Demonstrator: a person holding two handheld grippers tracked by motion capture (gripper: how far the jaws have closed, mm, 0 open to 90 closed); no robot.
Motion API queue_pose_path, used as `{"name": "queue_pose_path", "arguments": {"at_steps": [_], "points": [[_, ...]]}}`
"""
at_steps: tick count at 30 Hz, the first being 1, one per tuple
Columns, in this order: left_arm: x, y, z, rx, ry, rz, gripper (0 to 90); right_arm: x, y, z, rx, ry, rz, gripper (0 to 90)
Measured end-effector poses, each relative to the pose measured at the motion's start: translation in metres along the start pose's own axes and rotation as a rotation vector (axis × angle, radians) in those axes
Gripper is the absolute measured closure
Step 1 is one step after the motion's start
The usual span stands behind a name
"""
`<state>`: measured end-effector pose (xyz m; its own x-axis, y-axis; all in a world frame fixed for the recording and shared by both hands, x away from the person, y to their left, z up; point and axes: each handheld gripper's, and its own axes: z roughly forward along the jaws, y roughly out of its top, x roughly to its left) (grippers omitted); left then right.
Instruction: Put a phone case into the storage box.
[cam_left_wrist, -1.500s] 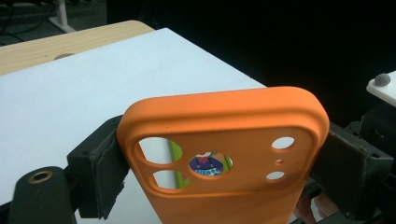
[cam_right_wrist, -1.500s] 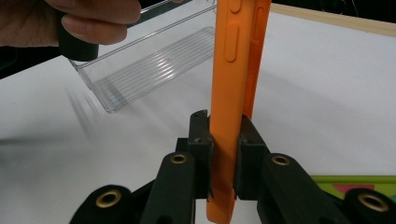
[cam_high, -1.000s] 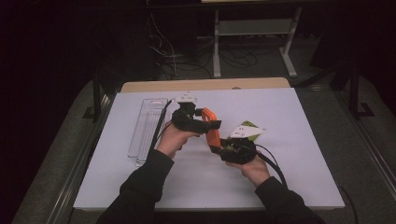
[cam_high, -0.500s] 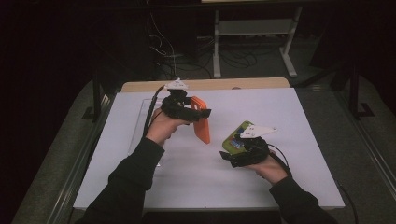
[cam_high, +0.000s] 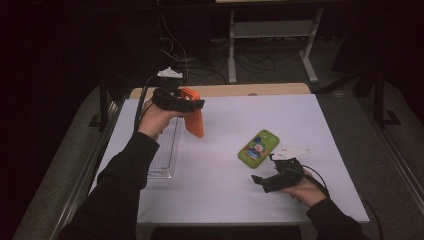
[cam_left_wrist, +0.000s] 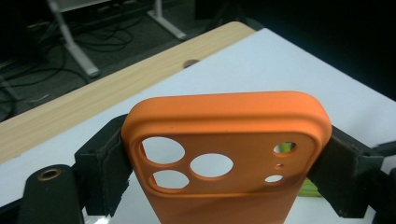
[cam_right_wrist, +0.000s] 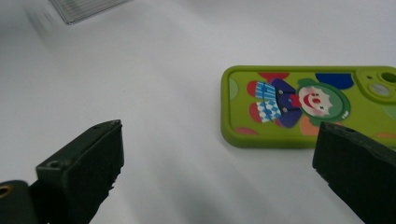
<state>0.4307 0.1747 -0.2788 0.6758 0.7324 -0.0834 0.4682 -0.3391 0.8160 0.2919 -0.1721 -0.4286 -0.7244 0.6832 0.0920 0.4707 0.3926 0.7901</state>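
Resting low at five o'clock on the table (cam_high: 220, 200), the right gripper (cam_high: 260, 181) now sits with jaws apart, having let go of the green phone (cam_high: 258, 148) lying just beyond. Farther off at eleven o'clock, the left gripper (cam_high: 196, 104) has lifted the orange case (cam_high: 193, 119), clamped tight, above the clear tray (cam_high: 165, 150); the separation looks finished.

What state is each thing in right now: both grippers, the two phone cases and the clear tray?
Left gripper: shut on the orange phone case, raised above the table.
Orange phone case: clamped by its side edges between the jaws, off the table, camera cutouts near the jaws.
Right gripper: open, holding nothing, low over the table.
Green phone case: lying flat on the table, printed back up, free of the jaws.
Clear tray: flat on the table, looks empty.
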Motion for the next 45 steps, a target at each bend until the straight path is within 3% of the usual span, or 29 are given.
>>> {"name": "queue_pose_path", "arguments": {"at_steps": [3, 6, 9, 12, 14, 25, 28, 30, 37, 45], "points": [[0.008, 0.001, -0.005, 0.002, 0.032, -0.019, 15.8, -0.002, -0.006, -0.005, -0.009, 0.002, 0.006, 1.3], [0.018, 0.002, -0.009, 0.006, 0.1, -0.025, 15.8, -0.003, -0.009, -0.009, -0.009, -0.006, 0.009, 1.2], [0.029, 0.002, -0.01, 0.005, 0.141, -0.054, 15.8, -0.002, -0.012, -0.013, -0.002, -0.016, 0.005, 1.2], [0.039, 0.004, -0.01, 0.027, 0.195, -0.057, 15.7, -0.004, -0.015, -0.015, -0.001, -0.011, 0.002, 1.2], [0.043, 0.004, -0.01, 0.03, 0.211, -0.065, 15.7, -0.004, -0.016, -0.017, -0.002, -0.012, 0.016, 1.2], [0.075, 0.004, 0.003, 0.034, 0.337, -0.169, 15.6, -0.005, -0.015, -0.017, 0.004, -0.015, 0.003, 1.3], [0.082, 0.003, 0.009, 0.055, 0.388, -0.176, 15.5, -0.004, -0.015, -0.017, 0.004, -0.012, 0.006, 1.3], [0.088, 0.001, 0.013, 0.063, 0.417, -0.205, 15.5, -0.004, -0.015, -0.016, 0.003, -0.011, 0.006, 1.2], [0.099, -0.005, 0.026, 0.059, 0.5, -0.25, 15.4, -0.005, -0.015, -0.017, 0.0, -0.009, 0.005, 1.3], [0.101, -0.009, 0.041, 0.109, 0.562, -0.258, 15.1, -0.005, -0.015, -0.017, 0.001, -0.005, -0.006, 1.3]]}}
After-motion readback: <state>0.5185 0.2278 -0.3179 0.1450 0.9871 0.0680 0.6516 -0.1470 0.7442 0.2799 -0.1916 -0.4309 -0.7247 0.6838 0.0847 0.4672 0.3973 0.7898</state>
